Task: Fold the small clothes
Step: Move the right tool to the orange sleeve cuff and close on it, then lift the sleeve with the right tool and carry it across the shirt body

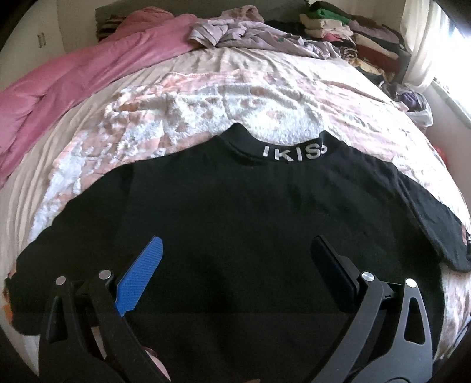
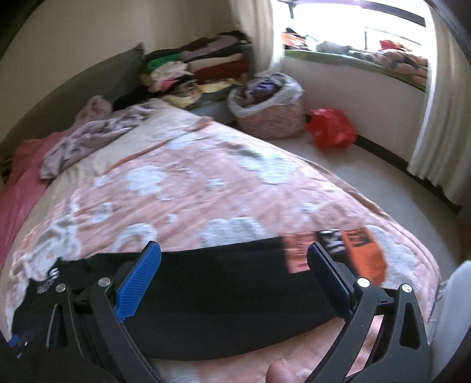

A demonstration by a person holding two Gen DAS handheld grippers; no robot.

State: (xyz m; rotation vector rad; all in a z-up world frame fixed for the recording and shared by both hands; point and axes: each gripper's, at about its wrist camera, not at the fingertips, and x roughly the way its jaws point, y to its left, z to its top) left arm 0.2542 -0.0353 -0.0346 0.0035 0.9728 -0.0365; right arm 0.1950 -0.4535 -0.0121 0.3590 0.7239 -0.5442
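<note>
One black shirt (image 1: 250, 212) lies spread flat on the bed (image 1: 206, 97), collar with white lettering (image 1: 294, 151) at the far edge, hem toward the person. Long axis of sleeves runs left–right across the left wrist view; right sleeve (image 1: 435, 224) stretches out, left sleeve end dark, hard to read. Left tongs (image 1: 235, 250) hover directly above mid-body, jaws apart, nothing between them. Right tongs (image 2: 234, 253) also apart and empty, above the right-hand portion of the garment; orange printed patch (image 2: 353, 250) sits just beyond the right finger. Judgement: each sleeve is nearer its own-side tongs, so a fold inward would start from the sleeve ends. Loose clothes (image 1: 250, 32) and folded stacks (image 1: 347, 26) lie well apart, at the bed's far end.
</note>
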